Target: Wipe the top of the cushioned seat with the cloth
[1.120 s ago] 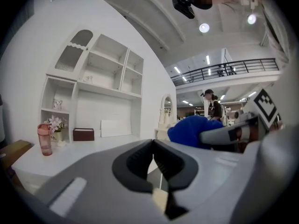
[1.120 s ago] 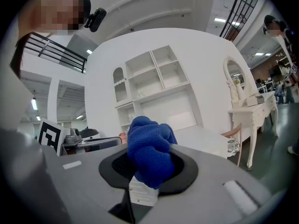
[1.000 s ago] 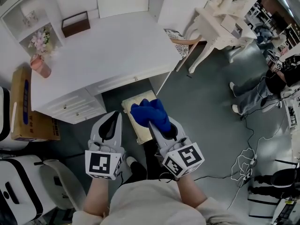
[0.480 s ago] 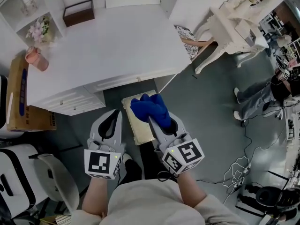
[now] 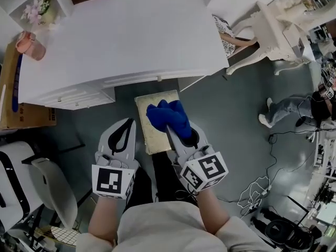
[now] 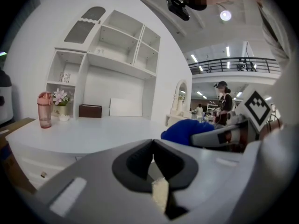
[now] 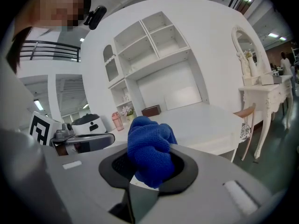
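The cushioned seat (image 5: pixel 149 121) is a pale yellow square stool top below the white desk's front edge, partly covered by the cloth. My right gripper (image 5: pixel 175 126) is shut on a bunched blue cloth (image 5: pixel 168 117), which hangs above the seat's right half; whether it touches the seat I cannot tell. In the right gripper view the cloth (image 7: pixel 148 150) bulges out of the closed jaws. My left gripper (image 5: pixel 122 138) is held left of the seat, shut with nothing in it. In the left gripper view a sliver of the seat (image 6: pixel 160 193) shows past the closed jaws (image 6: pixel 153 164).
A white desk (image 5: pixel 115 41) with drawers stands just beyond the seat. A pink bottle (image 5: pixel 27 44) and flowers (image 5: pixel 38 7) sit at its far left. A cardboard box (image 5: pixel 16 96) and white chair (image 5: pixel 52 190) are on the left. An ornate white table (image 5: pixel 278 28) stands at the right; cables (image 5: pixel 262 185) lie on the floor.
The head view has shifted, so the desk and seat sit further up-left in frame. Both grippers keep their pose and the right one still holds the cloth over the seat.
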`<action>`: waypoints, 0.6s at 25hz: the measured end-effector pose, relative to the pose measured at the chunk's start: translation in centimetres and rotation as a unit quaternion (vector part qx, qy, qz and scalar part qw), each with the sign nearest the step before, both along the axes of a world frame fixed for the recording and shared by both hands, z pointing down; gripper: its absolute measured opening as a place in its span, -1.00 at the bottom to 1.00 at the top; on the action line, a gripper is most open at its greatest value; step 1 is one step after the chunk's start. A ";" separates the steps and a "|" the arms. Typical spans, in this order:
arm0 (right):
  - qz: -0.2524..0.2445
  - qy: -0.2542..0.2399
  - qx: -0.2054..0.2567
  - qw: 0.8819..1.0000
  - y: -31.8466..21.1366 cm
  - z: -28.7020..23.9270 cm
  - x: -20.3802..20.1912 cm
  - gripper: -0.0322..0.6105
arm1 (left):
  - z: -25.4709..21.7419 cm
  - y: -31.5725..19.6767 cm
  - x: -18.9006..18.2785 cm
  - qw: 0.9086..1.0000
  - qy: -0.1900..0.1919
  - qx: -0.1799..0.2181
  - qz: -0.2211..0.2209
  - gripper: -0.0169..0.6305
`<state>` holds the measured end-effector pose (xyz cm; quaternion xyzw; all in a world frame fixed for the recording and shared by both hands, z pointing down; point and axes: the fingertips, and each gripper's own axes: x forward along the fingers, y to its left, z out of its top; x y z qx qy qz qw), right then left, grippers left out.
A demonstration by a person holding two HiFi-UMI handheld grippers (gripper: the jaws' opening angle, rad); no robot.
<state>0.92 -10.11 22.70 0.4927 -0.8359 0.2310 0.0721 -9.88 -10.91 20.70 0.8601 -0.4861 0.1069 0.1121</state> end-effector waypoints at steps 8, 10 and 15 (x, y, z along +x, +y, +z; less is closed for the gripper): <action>-0.023 0.006 -0.055 0.998 -0.2 7.2 0.2 -0.58 | 5.9 0.1 0.6 0.999 0.008 -0.051 -0.017 -0.94; -0.031 0.010 -0.061 0.998 -0.5 8.1 0.3 -0.58 | 6.6 -0.1 0.6 0.998 0.006 -0.057 -0.022 -0.94; -0.055 0.016 -0.078 0.995 -1.4 10.9 -0.2 -0.58 | 8.4 -0.3 0.0 0.996 0.001 -0.074 -0.041 -0.95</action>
